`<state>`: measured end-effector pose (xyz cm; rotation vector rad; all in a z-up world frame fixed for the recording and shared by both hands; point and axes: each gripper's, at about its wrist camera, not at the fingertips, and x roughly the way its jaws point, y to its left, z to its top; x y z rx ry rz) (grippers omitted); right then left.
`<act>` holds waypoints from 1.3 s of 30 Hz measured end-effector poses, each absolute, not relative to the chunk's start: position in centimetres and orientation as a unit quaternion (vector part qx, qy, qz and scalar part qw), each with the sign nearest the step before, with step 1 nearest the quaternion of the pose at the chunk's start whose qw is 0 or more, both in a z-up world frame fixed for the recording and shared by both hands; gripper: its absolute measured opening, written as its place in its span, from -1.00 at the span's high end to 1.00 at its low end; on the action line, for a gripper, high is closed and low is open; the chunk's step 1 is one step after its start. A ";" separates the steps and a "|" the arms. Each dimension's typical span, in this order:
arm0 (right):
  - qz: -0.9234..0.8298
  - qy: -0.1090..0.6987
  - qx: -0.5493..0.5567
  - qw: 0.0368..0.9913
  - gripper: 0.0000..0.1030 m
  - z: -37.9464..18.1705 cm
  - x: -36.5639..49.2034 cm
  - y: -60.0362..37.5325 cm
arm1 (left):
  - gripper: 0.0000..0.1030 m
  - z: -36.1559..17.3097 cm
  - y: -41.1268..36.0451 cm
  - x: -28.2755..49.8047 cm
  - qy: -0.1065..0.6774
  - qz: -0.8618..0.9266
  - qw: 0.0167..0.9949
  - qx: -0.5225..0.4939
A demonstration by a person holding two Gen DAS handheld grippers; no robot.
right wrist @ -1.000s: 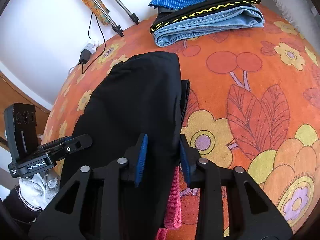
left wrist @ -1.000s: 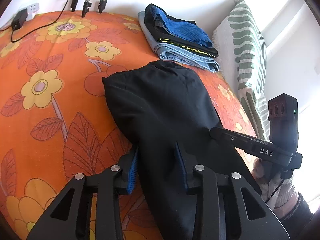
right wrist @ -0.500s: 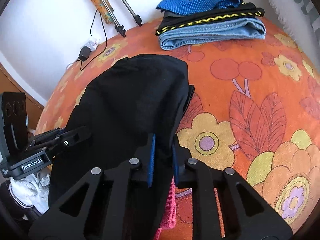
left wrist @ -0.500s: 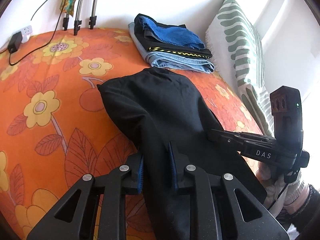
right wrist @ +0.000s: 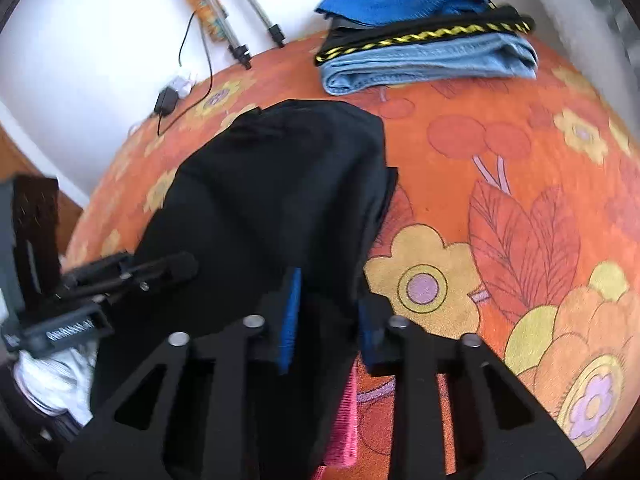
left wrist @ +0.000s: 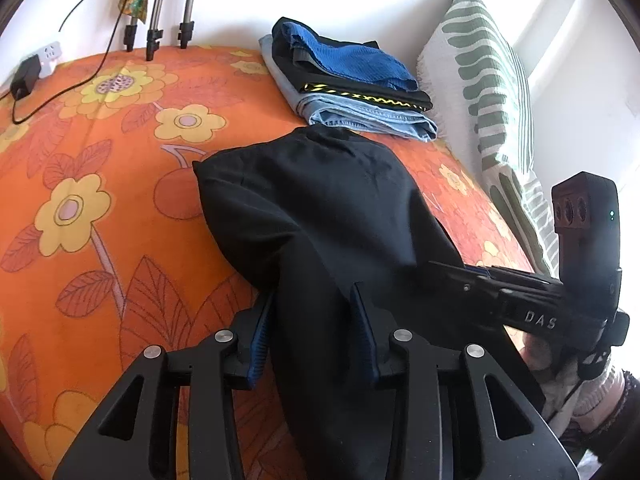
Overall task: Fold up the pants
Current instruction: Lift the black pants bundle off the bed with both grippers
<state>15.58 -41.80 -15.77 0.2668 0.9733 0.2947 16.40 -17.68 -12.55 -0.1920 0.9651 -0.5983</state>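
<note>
Black pants [left wrist: 320,200] lie folded lengthwise on the orange flowered bedspread [left wrist: 100,200], their near end running toward me. My left gripper [left wrist: 312,320] straddles the near left part; its jaws are opening with the black cloth loose between the blue pads. In the right wrist view the pants [right wrist: 272,184] fill the middle. My right gripper [right wrist: 328,308] straddles their near right edge, jaws apart around the cloth. Each gripper shows in the other's view: the right gripper [left wrist: 500,284] lies over the pants' right side and the left gripper [right wrist: 132,272] over their left side.
A stack of folded clothes [left wrist: 352,88], blue on black on denim, sits at the far edge just beyond the pants. A green-striped pillow [left wrist: 488,92] leans at the right. Tripod legs [left wrist: 156,12] and a charger with cable [left wrist: 24,76] stand at the far left. A pink cloth [right wrist: 344,424] peeks out under the pants.
Both grippers pinched the pants' near end half a second ago; their jaws now stand wider apart again. The pants have barely shifted.
</note>
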 end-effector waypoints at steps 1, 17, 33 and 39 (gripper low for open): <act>0.139 0.464 0.132 0.865 0.63 -15.8 15.6 -41.9 | 0.50 -12.4 -17.6 16.3 0.452 -0.280 0.842 -0.090; 0.152 0.412 0.104 0.892 0.84 -12.2 13.7 -39.1 | 0.75 -8.7 -16.9 14.7 0.395 -0.286 0.870 -0.071; 0.148 0.373 0.097 0.911 0.89 -8.9 14.1 -37.8 | 0.81 -6.3 -17.1 16.4 0.376 -0.294 0.875 -0.081; 0.120 0.419 0.076 0.897 0.67 -11.5 16.0 -38.7 | 0.82 -8.4 -16.0 18.1 0.401 -0.270 0.870 -0.097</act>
